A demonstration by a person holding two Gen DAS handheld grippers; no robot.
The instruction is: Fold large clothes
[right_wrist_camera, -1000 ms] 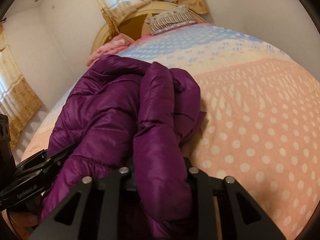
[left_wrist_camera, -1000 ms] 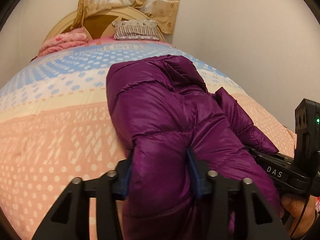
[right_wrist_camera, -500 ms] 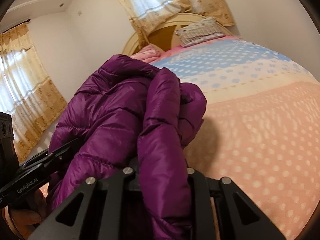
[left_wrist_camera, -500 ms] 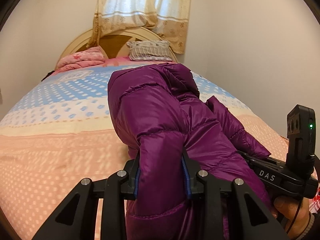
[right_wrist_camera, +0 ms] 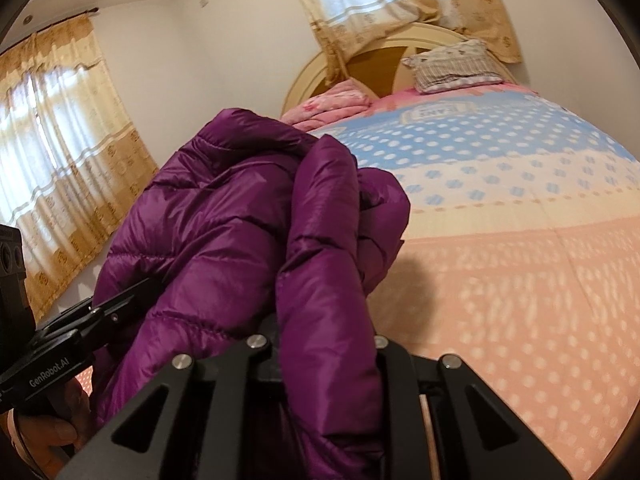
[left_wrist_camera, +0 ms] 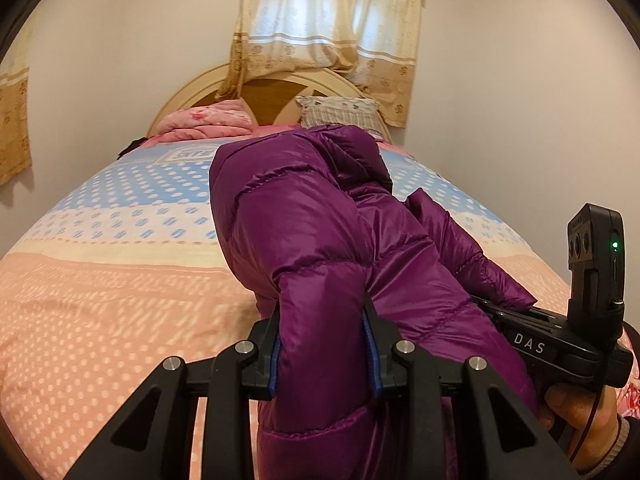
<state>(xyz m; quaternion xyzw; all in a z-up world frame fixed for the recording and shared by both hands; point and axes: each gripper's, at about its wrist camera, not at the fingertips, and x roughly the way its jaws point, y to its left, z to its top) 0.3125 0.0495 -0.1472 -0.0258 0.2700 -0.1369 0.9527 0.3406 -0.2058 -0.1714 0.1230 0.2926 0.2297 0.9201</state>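
A purple quilted down jacket (left_wrist_camera: 320, 232) hangs bunched between my two grippers, lifted above the bed. My left gripper (left_wrist_camera: 322, 344) is shut on a thick fold of its hem. My right gripper (right_wrist_camera: 326, 344) is shut on another fold of the jacket (right_wrist_camera: 224, 232). The right gripper shows at the right of the left wrist view (left_wrist_camera: 560, 344), close beside the jacket. The left gripper shows at the left of the right wrist view (right_wrist_camera: 60, 340). The far end of the jacket droops toward the bedspread.
The bed has a pink, cream and blue dotted bedspread (left_wrist_camera: 100, 300). A folded pink blanket (left_wrist_camera: 204, 122) and a striped pillow (left_wrist_camera: 340, 114) lie by the headboard (left_wrist_camera: 276, 92). Walls and curtains (right_wrist_camera: 60, 160) surround the bed.
Both grippers have risen with the jacket, lifting it higher off the bedspread. The views have tilted up, showing more wall and curtains.
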